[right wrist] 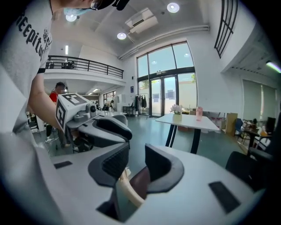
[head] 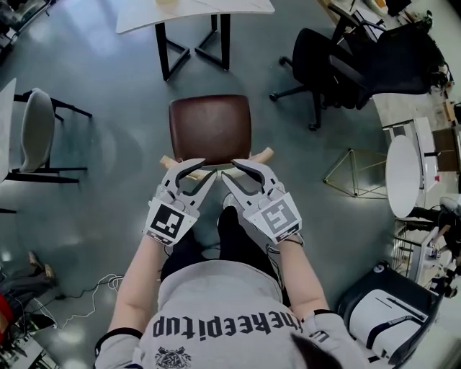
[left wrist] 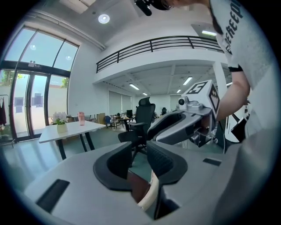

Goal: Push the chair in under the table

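The white table [head: 216,11] stands at 12 o'clock in the head view. The chair [head: 210,130] is on the open floor between the table and the person, well apart from the table, and no part of it is under the top yet. The pale top rail [head: 266,153] of its backrest lies at 6 o'clock of the brown seat.

The left gripper [head: 208,166] and the right gripper [head: 229,169] meet at the middle of this rail. The jaws of each stand apart, with the rail low between them, and the pads do not press on it.

I judge that the step in hand is taking hold of the backrest; the push is not begun. The next move calls for closing on the rail, then an even push toward 12 o'clock, so that the chair stays straight and arrives beside the black table legs.
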`<state>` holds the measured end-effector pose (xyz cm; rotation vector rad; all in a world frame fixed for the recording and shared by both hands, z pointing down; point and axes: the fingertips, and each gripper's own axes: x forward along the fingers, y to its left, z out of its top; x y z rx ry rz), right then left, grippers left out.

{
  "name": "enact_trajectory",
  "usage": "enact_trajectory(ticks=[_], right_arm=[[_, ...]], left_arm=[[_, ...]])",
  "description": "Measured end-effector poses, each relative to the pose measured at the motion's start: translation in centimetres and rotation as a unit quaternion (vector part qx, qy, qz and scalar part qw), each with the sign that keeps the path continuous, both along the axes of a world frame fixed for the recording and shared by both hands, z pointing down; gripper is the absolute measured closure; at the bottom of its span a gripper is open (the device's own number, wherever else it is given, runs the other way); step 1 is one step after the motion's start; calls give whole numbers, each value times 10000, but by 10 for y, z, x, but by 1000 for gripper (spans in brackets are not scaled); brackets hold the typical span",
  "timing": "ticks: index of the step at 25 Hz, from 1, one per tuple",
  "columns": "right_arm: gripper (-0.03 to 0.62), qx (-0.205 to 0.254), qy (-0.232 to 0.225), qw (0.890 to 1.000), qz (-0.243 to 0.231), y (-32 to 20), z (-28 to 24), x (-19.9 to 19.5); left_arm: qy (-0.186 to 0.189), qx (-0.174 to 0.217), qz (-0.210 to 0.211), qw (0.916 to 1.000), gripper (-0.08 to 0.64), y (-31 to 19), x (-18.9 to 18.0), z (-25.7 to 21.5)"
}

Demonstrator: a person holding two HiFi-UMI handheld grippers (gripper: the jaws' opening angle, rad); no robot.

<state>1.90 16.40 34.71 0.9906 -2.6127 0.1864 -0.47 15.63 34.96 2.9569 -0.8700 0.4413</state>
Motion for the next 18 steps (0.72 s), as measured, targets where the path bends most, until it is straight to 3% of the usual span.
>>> enact_trajectory(ticks=[7, 13, 18], right_arm=[[443, -335, 370, 9957, -774, 0, 41, 4], [423, -616, 930, 9832, -1446, 4, 86, 4], [391, -759, 1270, 9738, -1729, 4, 114, 5]], left_arm=[[-626, -198, -5, 9978, 417, -3, -2, 46], [-1195, -382, 159, 9920, 383, 0, -8, 90], [-1585, -475, 382, 9855, 367, 3, -15, 120]])
